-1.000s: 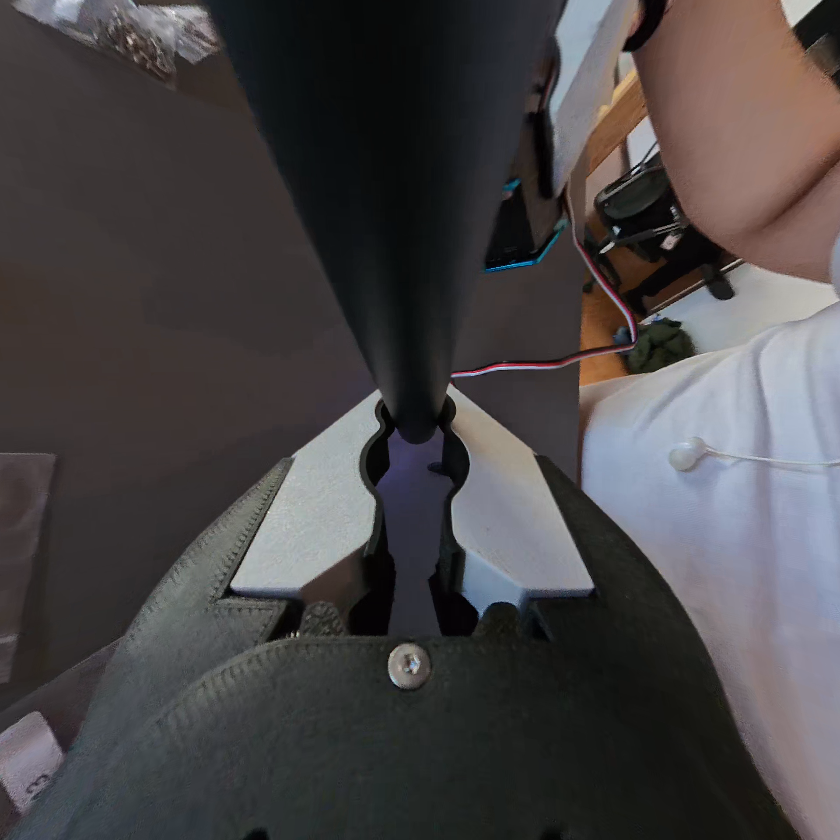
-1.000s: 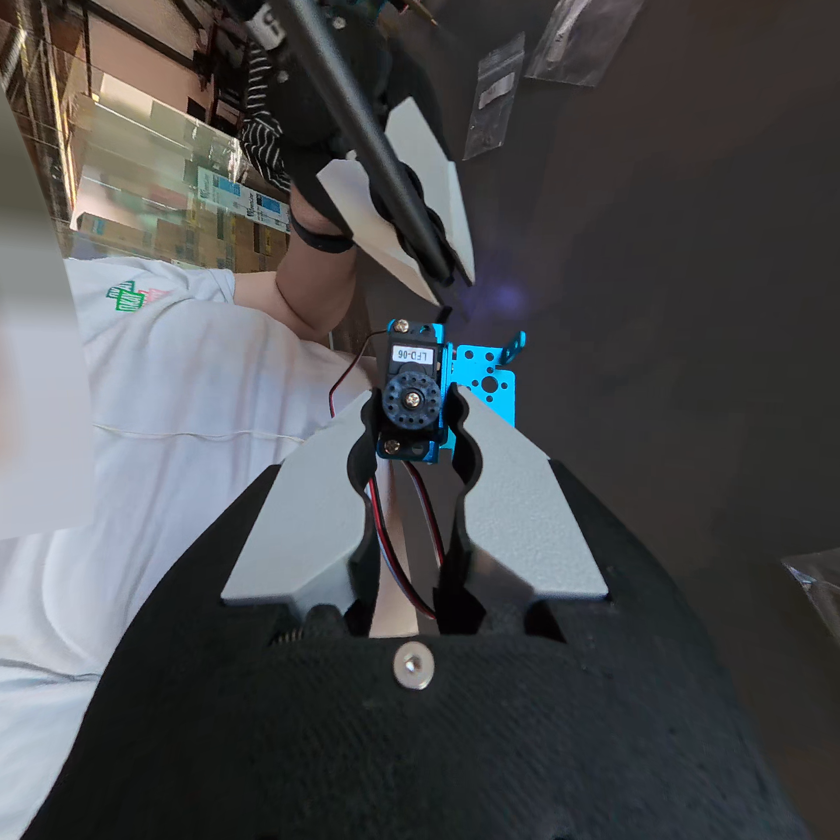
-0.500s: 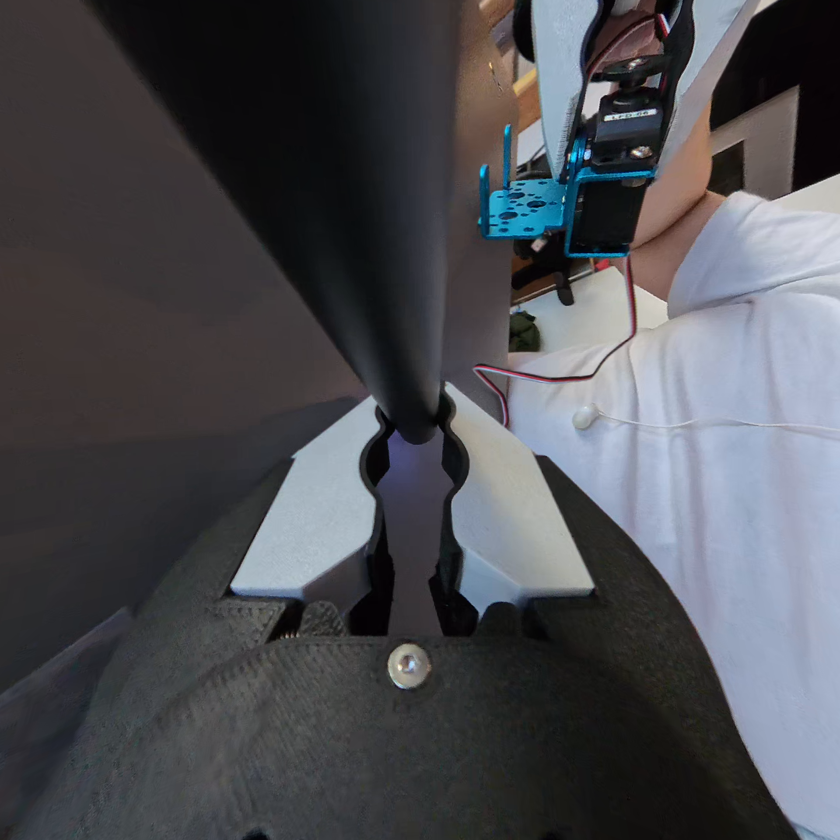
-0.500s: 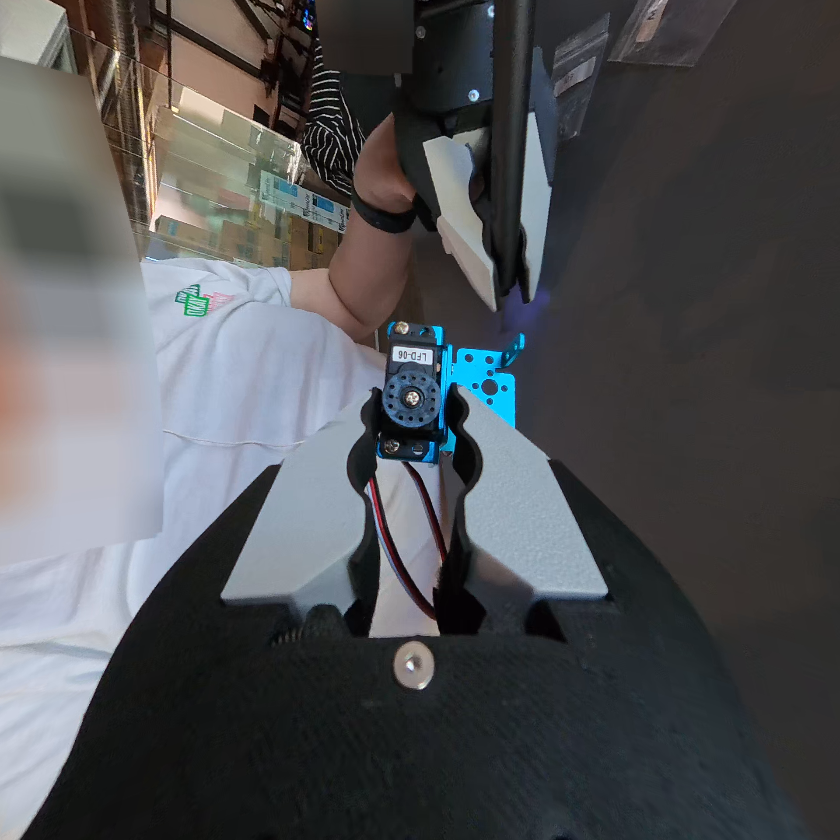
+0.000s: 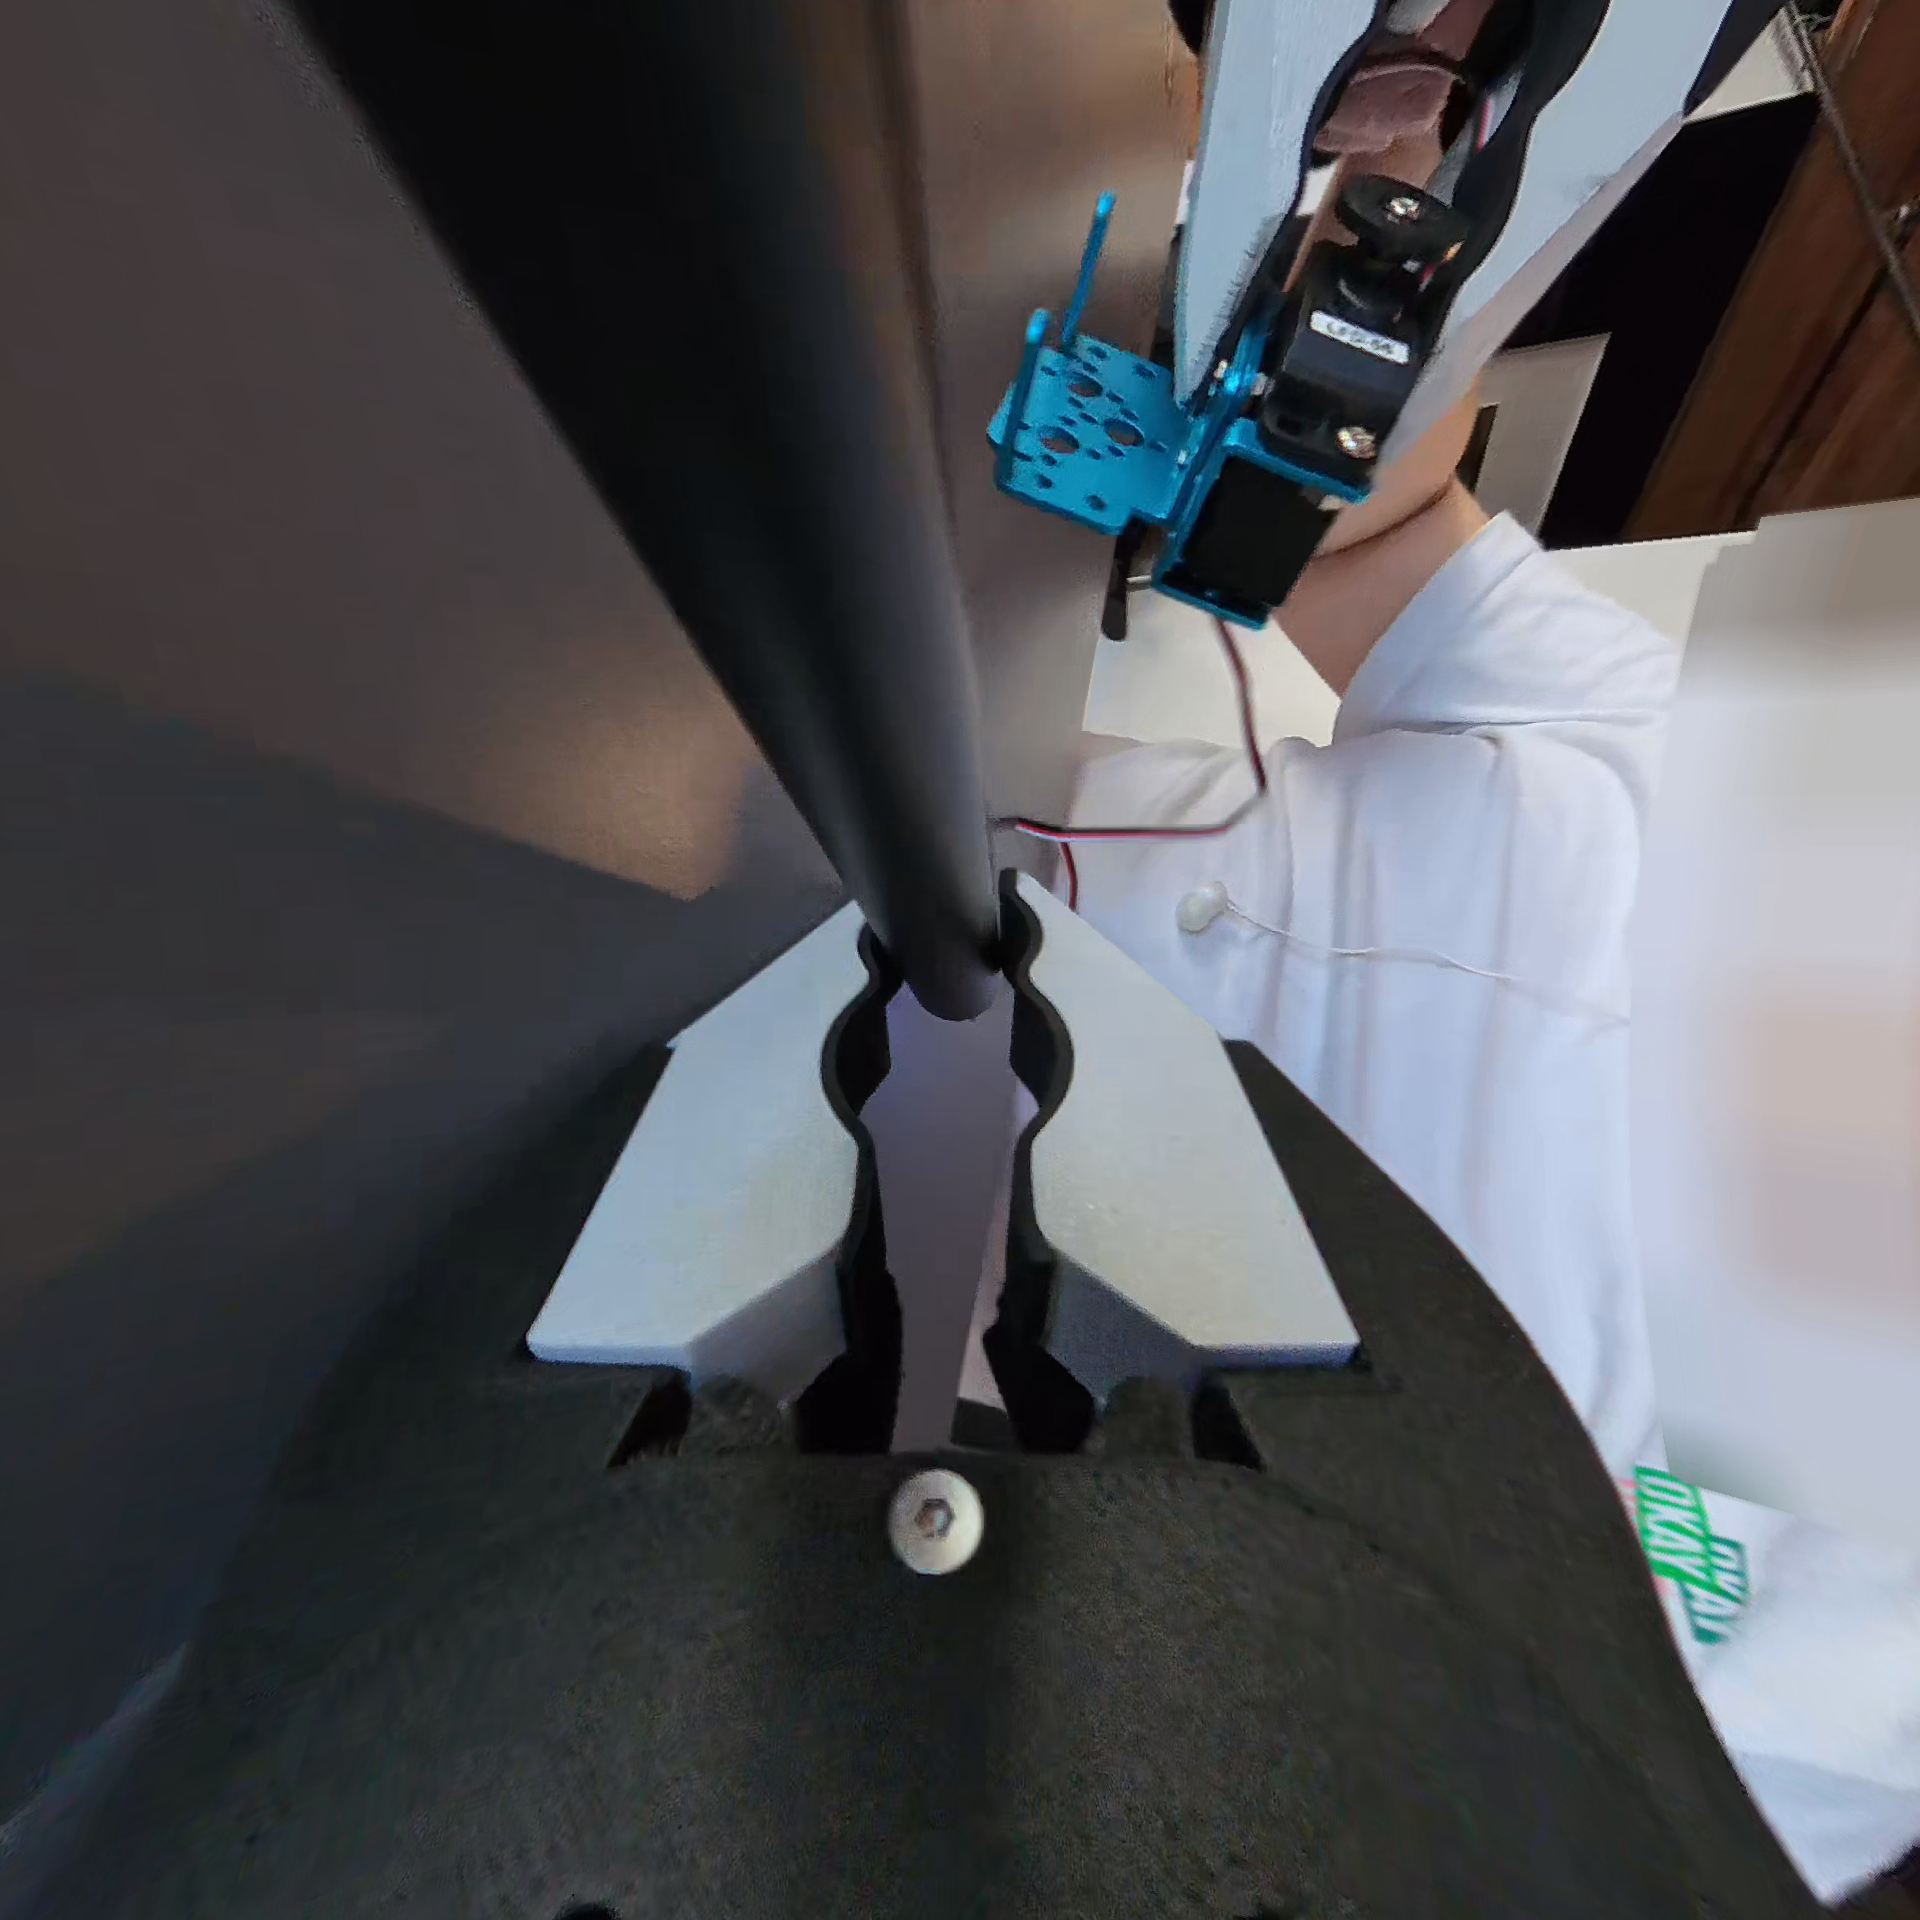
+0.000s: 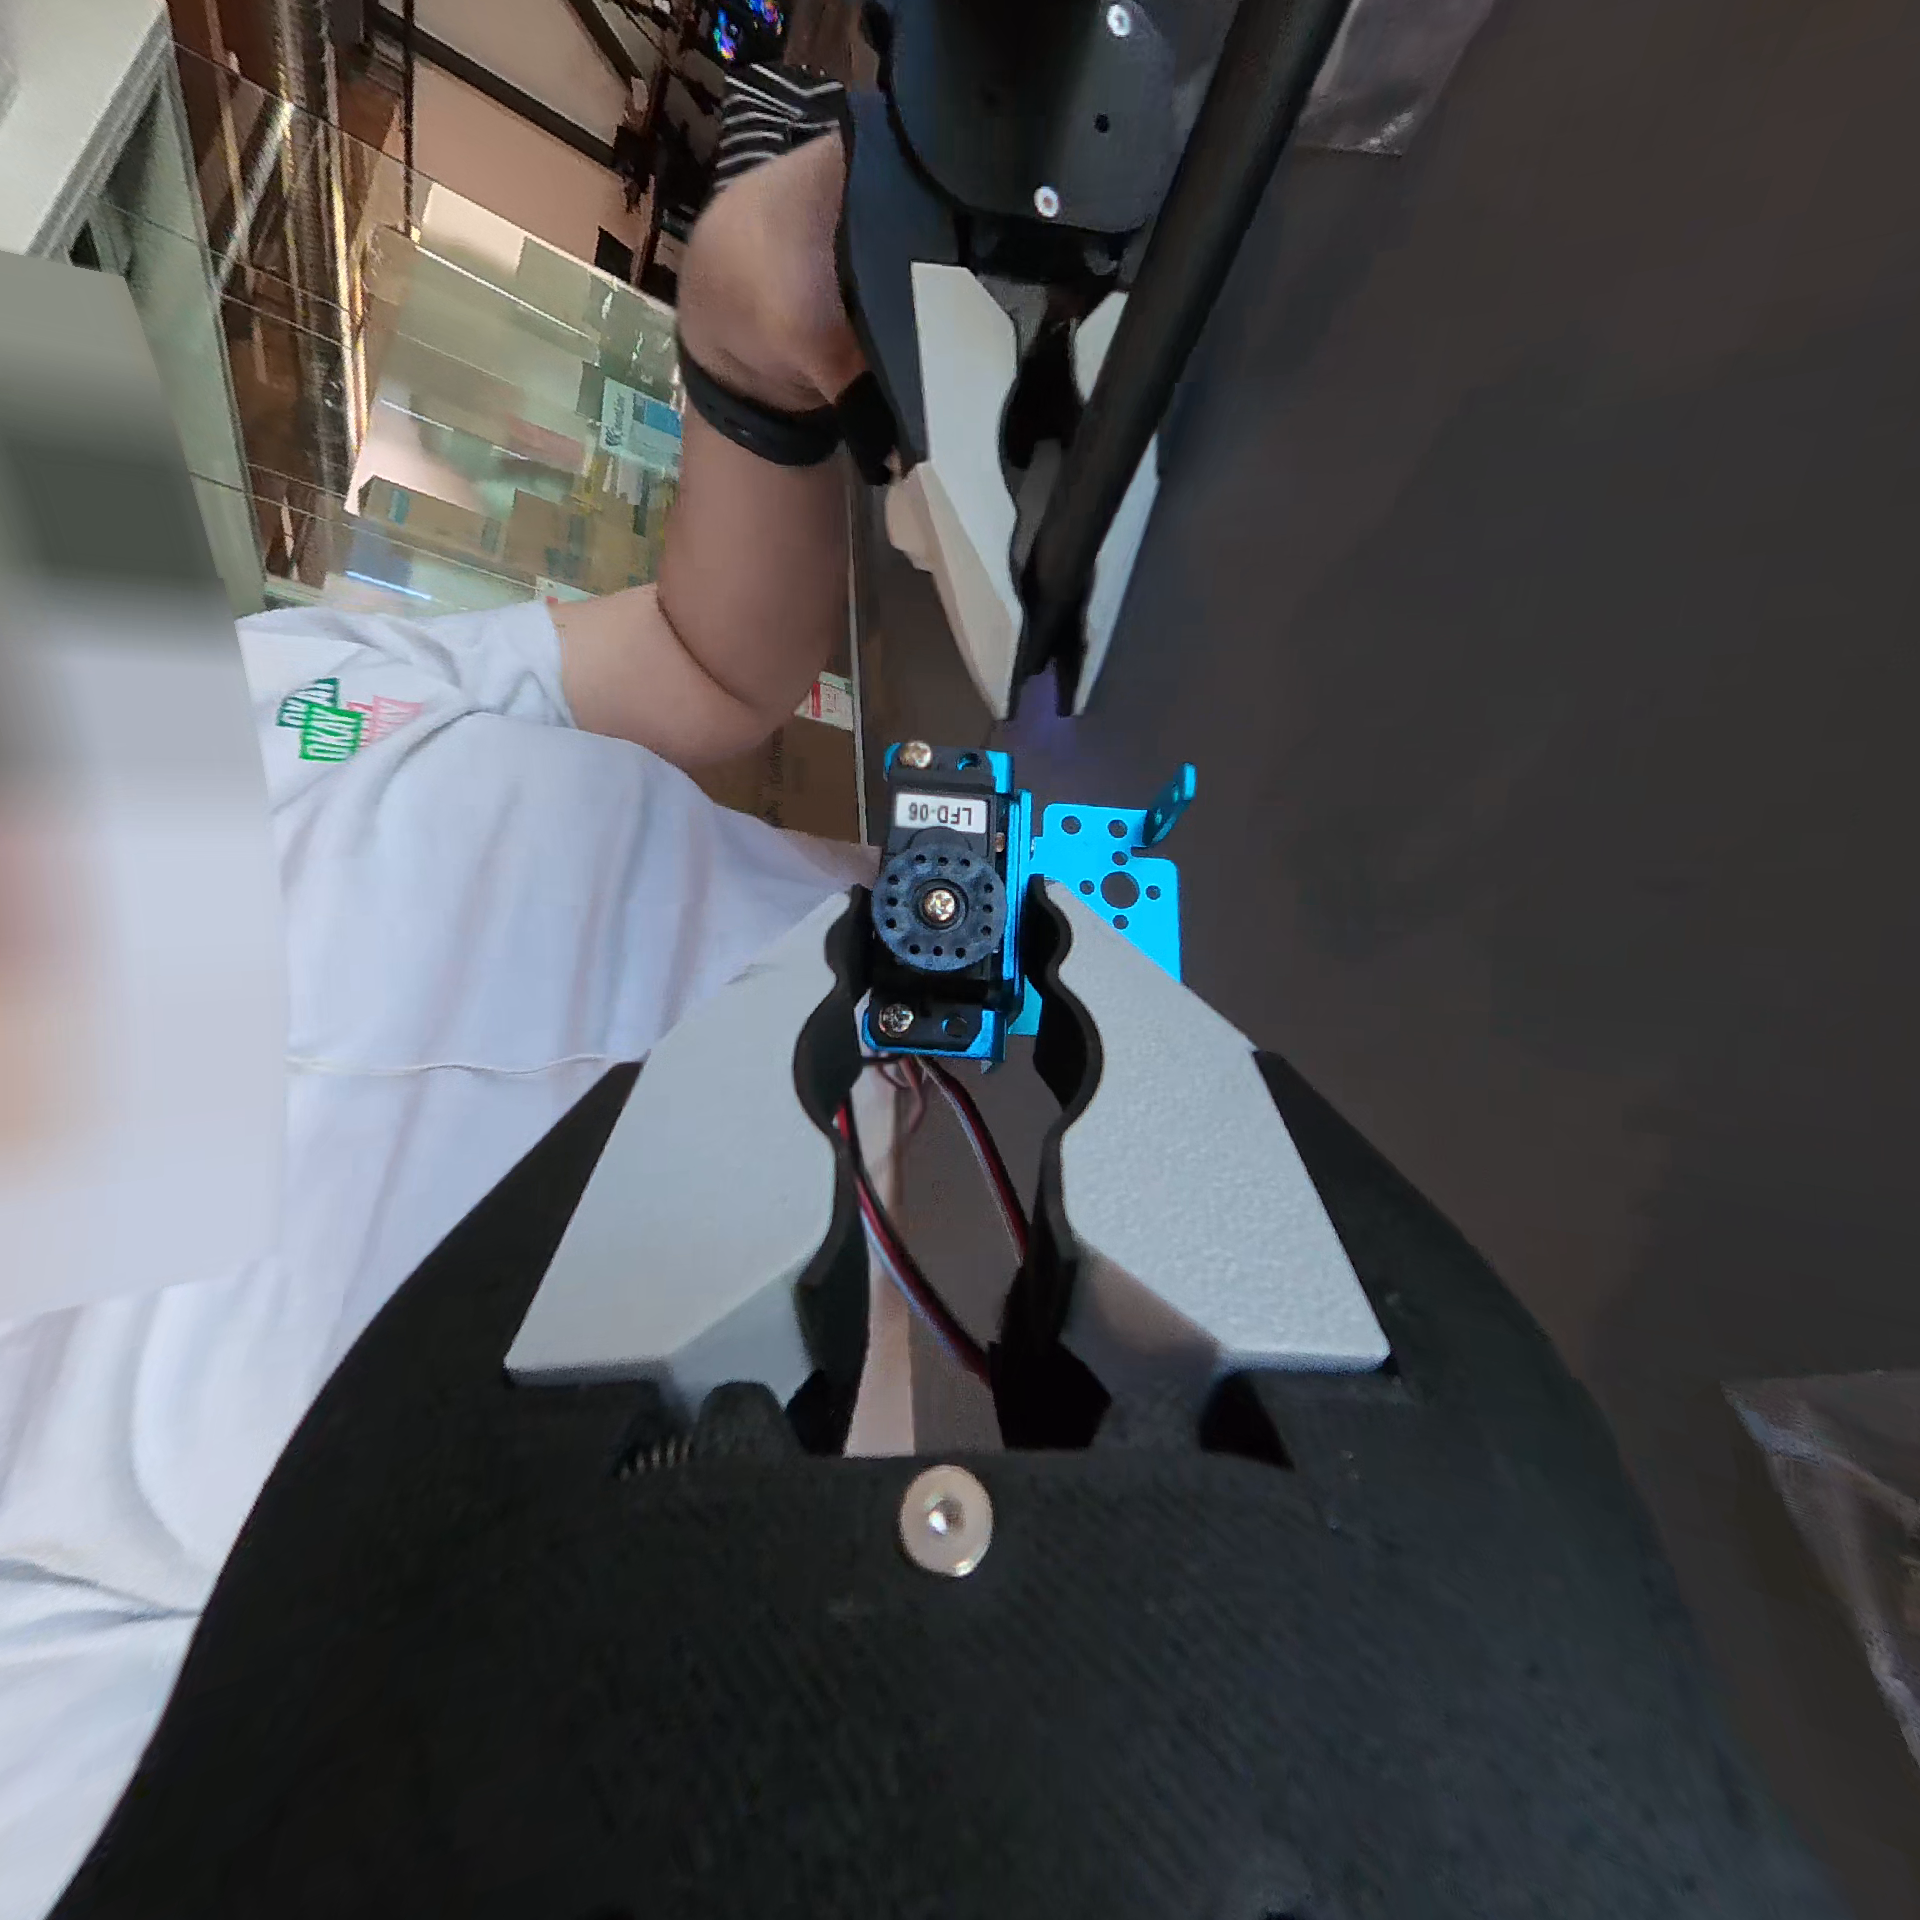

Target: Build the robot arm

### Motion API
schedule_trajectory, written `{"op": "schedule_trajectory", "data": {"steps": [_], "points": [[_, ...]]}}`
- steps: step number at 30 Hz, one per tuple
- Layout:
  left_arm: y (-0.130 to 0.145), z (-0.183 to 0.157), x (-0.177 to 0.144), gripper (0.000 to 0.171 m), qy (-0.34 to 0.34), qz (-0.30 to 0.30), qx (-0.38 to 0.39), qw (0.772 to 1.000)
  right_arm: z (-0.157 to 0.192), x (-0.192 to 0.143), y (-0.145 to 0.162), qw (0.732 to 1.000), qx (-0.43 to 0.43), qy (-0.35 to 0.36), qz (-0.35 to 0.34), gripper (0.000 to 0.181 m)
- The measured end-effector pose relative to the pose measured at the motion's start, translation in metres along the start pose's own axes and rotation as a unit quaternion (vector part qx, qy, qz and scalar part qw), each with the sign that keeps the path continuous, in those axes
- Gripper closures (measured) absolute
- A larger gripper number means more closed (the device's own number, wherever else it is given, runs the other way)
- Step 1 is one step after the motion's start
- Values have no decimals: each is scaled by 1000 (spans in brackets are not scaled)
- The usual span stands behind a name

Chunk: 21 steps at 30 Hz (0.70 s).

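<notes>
Left gripper (image 5: pixel 943 961): fingers clamped on the end of a black rod (image 5: pixel 727 436). In the left wrist view the rod runs from the fingertips at frame centre up and to the upper left, filling much of the upper frame. In the right wrist view the same gripper appears at the top centre, its pale fingers (image 6: pixel 961 520) pointing down, with the rod passing between them at a slant toward the upper right.

Right gripper (image 6: pixel 943 935): fingers closed on a black servo (image 6: pixel 938 894), which sits in a blue bracket (image 6: pixel 1117 873). The servo's round horn faces the camera at frame centre; a white label lies just above it. The bracket's perforated plate projects to the right of the right finger. Red, black and white wires (image 6: pixel 925 1226) run from the servo's lower end down between the fingers.

In the left wrist view the servo and bracket hang in the upper right of the frame, held from above by the right gripper; the wires trail down and left across a white shirt (image 5: pixel 1455 987).

The servo lies just below the left gripper's fingertips in the right wrist view; contact cannot be determined.

A dark table (image 6: pixel 1558 727) fills the right side. A wristband (image 6: pixel 753 421) is on the arm at upper centre.
</notes>
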<state>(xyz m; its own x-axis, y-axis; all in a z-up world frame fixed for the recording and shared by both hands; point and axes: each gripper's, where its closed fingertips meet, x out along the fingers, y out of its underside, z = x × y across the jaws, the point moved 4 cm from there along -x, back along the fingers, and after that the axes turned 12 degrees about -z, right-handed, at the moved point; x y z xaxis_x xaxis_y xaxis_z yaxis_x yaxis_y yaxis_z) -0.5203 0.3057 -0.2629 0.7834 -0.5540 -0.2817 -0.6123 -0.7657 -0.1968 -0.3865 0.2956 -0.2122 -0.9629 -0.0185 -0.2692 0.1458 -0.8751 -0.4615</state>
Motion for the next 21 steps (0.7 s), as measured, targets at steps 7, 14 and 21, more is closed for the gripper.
{"op": "schedule_trajectory", "data": {"steps": [7, 14, 21], "points": [[-2, -1, 6, 155, -6, 2, -33, 999, -23, 4, -5, 999, -45, 9, -6, 153], [-1, 0, 0, 155, -21, -59, -24, 998, -26, 9, 1, 951, -293, 101, 22, 152], [3, -12, -13, 155, 37, -150, 3, 988, -21, 20, 11, 929, -347, 129, -15, 152]]}}
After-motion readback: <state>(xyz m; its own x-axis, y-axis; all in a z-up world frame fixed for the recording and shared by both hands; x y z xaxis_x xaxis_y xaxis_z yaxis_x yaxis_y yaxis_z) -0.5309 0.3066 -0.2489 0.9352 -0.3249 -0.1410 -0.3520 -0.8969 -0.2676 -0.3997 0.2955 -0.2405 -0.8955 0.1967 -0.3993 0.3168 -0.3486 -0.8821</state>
